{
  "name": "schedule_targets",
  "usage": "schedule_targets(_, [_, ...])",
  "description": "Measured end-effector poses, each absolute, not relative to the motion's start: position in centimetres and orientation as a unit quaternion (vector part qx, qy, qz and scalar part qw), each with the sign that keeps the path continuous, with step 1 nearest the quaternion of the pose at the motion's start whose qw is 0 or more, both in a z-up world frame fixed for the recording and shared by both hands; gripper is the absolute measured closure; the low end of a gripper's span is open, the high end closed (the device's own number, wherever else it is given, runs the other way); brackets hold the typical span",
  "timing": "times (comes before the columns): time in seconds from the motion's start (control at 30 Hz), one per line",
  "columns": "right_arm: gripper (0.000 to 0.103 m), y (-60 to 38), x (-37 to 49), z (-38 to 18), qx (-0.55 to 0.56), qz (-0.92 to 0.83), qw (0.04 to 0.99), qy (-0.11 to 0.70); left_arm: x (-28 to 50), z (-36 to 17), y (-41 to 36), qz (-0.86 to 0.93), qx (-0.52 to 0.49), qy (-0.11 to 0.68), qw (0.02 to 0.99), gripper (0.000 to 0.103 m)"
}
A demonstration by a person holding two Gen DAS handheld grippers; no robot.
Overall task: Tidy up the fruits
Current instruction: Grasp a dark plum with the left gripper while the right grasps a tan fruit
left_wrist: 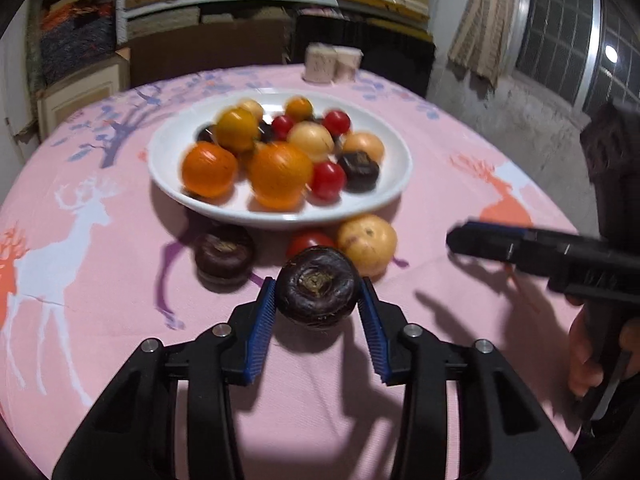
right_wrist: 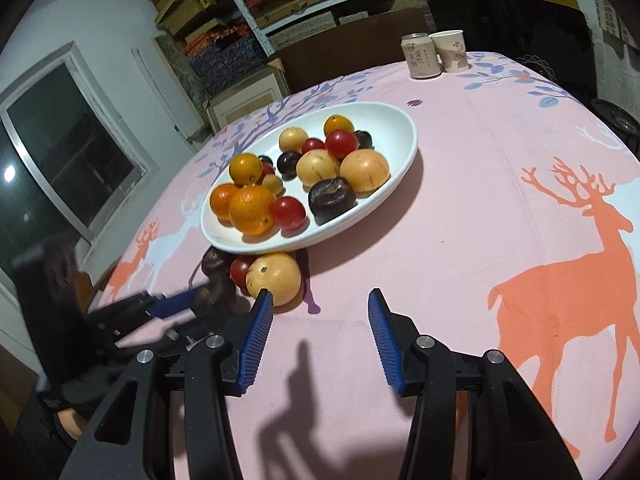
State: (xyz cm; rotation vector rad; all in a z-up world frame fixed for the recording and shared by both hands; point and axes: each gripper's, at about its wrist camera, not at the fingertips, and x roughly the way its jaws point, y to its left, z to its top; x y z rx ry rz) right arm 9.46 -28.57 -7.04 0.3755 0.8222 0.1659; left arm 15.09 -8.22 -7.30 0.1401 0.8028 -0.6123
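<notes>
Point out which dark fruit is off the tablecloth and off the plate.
The dark fruit gripped in the left claw; the others lie on the plate or cloth.

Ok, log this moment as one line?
left gripper: shut on dark fruit, lifted near plate | right gripper: open, empty | on cloth: yellow fruit, tomato, second dark fruit

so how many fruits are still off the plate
4: a dark fruit in the left tongs; another dark one, a red tomato and a yellow fruit beside the plate. More may be hidden.
</notes>
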Motion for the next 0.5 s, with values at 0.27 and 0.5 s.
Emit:
schedule_targets(0.27, [0.053,-23.7,11.5,-7.3,0.082,0.085,0.893,0.433,16.2,-5.1,-3.4,-0.236,-0.014,0.341,0.91,0.062])
schedule_targets(0.5, [0.056,-21.6,13.4,-8.0,0.044,0.073,0.893,0.442,16.6,-5.3,-3.4,-0.251,-0.019,0.351,0.902,0.062])
